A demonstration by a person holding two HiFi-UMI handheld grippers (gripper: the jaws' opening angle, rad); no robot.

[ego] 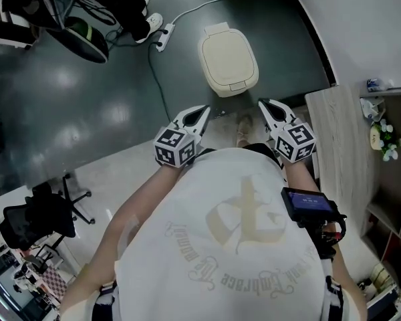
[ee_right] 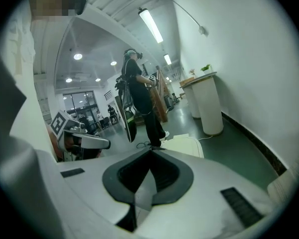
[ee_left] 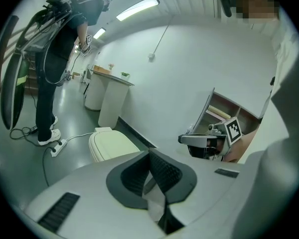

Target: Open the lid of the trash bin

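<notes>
- The trash bin (ego: 228, 57), cream with rounded corners, stands on the dark floor (ego: 87, 105) ahead of us, close to the foot of the white wall (ego: 367, 25).
- Its lid (ego: 226, 49) lies flat and closed on the bin.
- Neither of our grippers touches the bin; both are held well short of it, and in the head view the bin sits beyond the gap between them.
- Our left gripper (ego: 202, 114) points forward with its jaws pressed together. Its own view shows the tips meeting with nothing between them, and the bin low on the floor past them.
- Our right gripper (ego: 267, 109) is held level with the left one, a little apart from it. Its jaws are also pressed together and carry nothing.
- Each gripper view shows the other gripper off to the side with its marker cube.
- A white power strip (ego: 164, 37) lies on the floor just left of the bin, its cable curving past the bin's top edge.
- Another person (ego: 130, 5) in dark clothes and white shoes stands beyond the power strip.
- A white pedestal (ee_left: 112, 103) stands against the wall behind the bin.
- A wooden tabletop (ego: 334, 146) sits to our right, and a black office chair (ego: 40, 216) far to our left.
</notes>
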